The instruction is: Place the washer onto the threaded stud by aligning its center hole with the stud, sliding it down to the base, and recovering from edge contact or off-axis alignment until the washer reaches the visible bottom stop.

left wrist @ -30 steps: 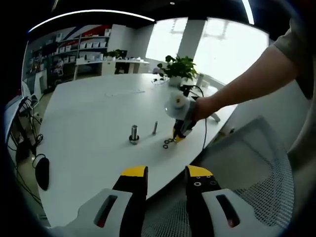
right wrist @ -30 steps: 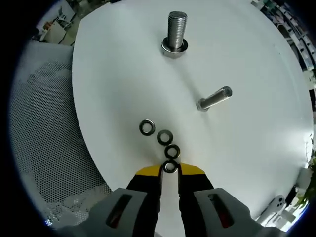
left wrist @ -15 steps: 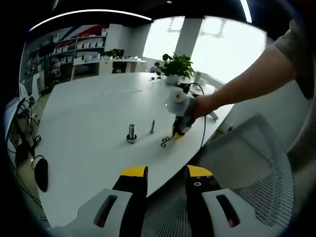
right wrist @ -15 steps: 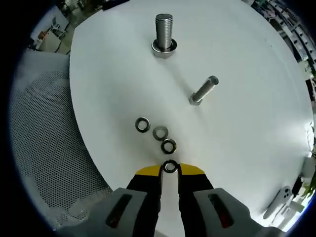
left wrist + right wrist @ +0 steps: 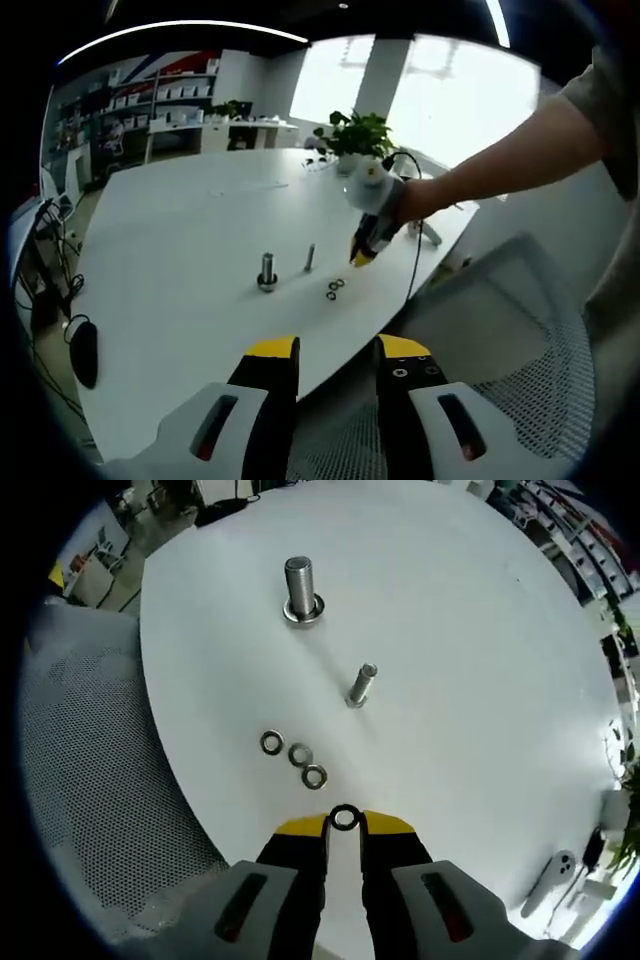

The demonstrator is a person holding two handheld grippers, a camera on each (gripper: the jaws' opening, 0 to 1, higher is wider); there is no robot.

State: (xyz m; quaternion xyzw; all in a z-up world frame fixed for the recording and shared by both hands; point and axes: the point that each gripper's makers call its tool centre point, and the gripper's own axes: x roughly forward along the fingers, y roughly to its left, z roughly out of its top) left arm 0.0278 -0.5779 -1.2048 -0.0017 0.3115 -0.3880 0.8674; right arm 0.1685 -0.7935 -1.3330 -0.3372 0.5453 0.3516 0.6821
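The right gripper [image 5: 343, 825] holds 1 dark washer [image 5: 344, 817] pinched between its yellow jaw tips, raised above the white counter [image 5: 480, 680]. On the counter lie 3 more washers [image 5: 293, 752] in a short row. Beyond them, the large threaded stud [image 5: 300, 588] stands upright on its base, and a smaller bolt [image 5: 361, 684] stands near it. In the left gripper view, the left gripper [image 5: 337, 355] sits back from the counter edge over a mesh chair [image 5: 520, 330], its jaws narrowly apart and empty.
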